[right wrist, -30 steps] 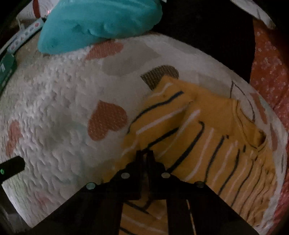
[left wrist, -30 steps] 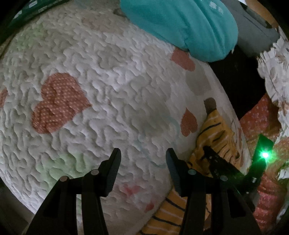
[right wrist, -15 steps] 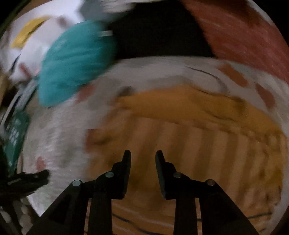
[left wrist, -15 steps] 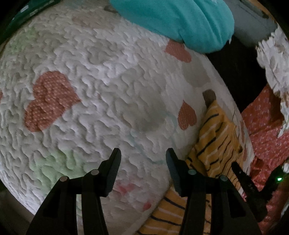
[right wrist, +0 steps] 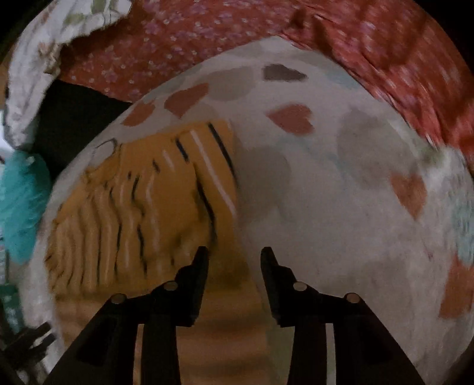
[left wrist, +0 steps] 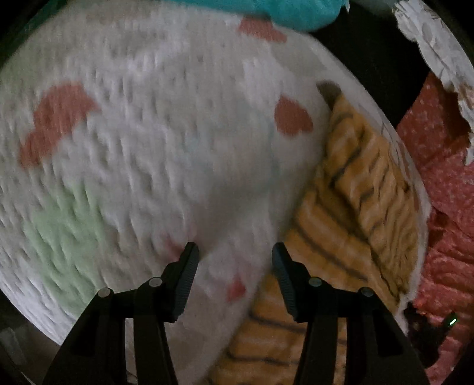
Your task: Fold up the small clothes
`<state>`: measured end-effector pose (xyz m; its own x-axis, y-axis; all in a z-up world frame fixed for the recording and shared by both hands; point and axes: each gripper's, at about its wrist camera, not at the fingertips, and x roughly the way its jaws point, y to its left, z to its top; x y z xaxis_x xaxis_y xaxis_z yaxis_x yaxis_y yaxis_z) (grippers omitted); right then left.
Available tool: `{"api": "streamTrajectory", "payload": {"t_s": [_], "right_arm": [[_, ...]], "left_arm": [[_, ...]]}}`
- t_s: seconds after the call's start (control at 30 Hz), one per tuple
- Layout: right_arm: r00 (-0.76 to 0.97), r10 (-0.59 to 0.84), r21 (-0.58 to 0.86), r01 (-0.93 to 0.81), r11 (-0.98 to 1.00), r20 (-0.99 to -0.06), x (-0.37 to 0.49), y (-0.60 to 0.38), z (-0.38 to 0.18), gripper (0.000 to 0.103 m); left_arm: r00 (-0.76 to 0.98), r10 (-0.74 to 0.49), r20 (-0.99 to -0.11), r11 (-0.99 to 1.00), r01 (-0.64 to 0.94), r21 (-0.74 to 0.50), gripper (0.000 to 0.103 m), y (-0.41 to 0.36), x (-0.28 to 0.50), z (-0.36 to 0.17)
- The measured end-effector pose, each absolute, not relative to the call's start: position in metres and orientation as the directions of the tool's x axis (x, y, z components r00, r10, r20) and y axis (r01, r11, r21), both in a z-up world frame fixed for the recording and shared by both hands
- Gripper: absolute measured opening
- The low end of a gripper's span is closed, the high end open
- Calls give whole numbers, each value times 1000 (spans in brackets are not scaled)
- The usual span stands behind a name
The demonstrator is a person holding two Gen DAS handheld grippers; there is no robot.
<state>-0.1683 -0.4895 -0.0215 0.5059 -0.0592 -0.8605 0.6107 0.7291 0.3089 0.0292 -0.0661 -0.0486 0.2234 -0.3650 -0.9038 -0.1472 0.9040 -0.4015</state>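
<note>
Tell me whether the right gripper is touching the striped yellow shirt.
Cannot tell. In the right wrist view the right gripper, jaws opening, hangs over the striped yellow shirt; blur hides any gap.

**Quilted mat with hearts, two pieces of cloth on top**

White quilted mat, scattered with pink, grey and pale green hearts. On it, near one edge: yellow striped garment, partly folded. At another edge: teal cloth, bunched. Around the mat, red floral fabric.

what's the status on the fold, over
Left hand-held gripper open, empty. Right hand-held gripper opening, nothing held. Striped yellow shirt on heart quilt, nothing in the way.
</note>
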Motion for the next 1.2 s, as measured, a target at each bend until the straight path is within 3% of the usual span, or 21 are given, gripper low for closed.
{"api": "streamTrajectory", "payload": {"t_s": [0.2, 0.33, 0.4, 0.57, 0.8, 1.0, 1.03, 1.1, 1.13, 1.17, 1.2], "right_arm": [[531, 163, 481, 542, 689, -831, -248, -449, -58, 46], [589, 181, 530, 498, 686, -788, -278, -430, -63, 51], [613, 233, 594, 488, 639, -755, -289, -430, -67, 53], [635, 412, 748, 458, 480, -654, -301, -425, -93, 53], [636, 468, 786, 438, 436, -614, -314, -408, -102, 53], [602, 501, 781, 426, 457, -622, -328, -387, -109, 53], [593, 504, 776, 425, 466, -628, -329, -383, -110, 53], [560, 506, 752, 424, 504, -656, -329, -370, -111, 53], [550, 502, 741, 423, 522, -668, -329, -365, -111, 53], [528, 481, 708, 423, 566, -700, -328, -357, -109, 47], [508, 449, 668, 431, 606, -735, -328, -352, -108, 25]], "left_arm": [[276, -364, -889, 917, -59, -394, 50, -71, -18, -50], [306, -390, -868, 913, 3, -409, 54, -73, -65, -53], [294, -421, -858, 898, 3, -440, 60, -71, -82, -57], [255, -441, -861, 891, 12, -453, 60, -69, -120, -64], [167, -467, -868, 882, 19, -471, 70, -84, -161, -80], [107, -482, -870, 875, 13, -483, 72, -94, -172, -90], [82, -488, -869, 872, 9, -489, 69, -96, -174, -92], [44, -458, -888, 889, 30, -457, 37, -103, -180, -96], [35, -448, -893, 894, 40, -447, 32, -106, -183, -97], [34, -461, -887, 887, 44, -459, 16, -107, -185, -96], [32, -481, -876, 876, 36, -480, 9, -106, -185, -94]]}}
